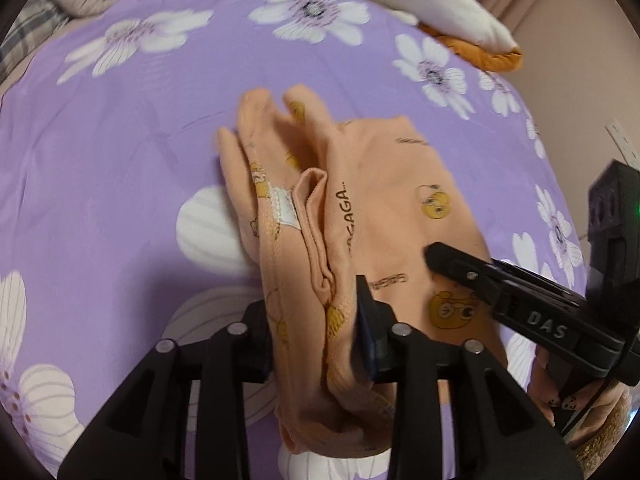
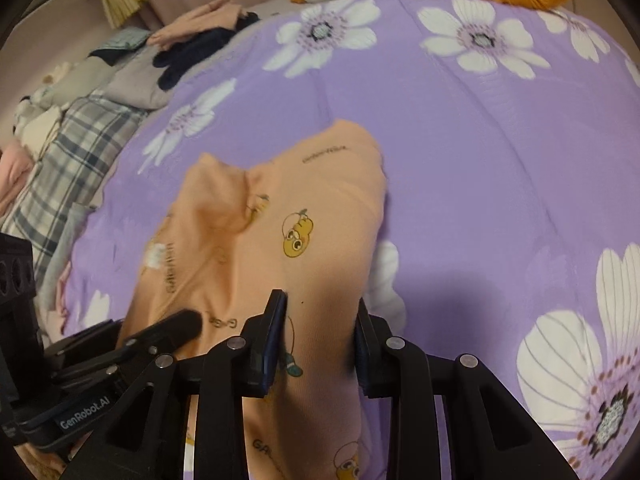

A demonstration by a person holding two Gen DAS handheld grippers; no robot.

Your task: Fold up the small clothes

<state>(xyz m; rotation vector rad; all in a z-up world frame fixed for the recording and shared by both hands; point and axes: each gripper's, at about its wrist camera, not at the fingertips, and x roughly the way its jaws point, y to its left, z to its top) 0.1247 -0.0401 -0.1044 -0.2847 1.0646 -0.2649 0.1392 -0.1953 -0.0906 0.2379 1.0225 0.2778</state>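
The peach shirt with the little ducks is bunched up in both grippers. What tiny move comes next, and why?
Probably lower it the rest of the way onto the purple bedspread and let go. The peach shirt is already doubled over, with its far end on the bed, while the left hand-held gripper and right hand-held gripper each have a bunched near edge between their fingers.

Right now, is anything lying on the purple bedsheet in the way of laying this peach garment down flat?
Nothing visible: the flowered sheet around the peach garment is bare. The clothes pile and plush toy sit off at its edges.
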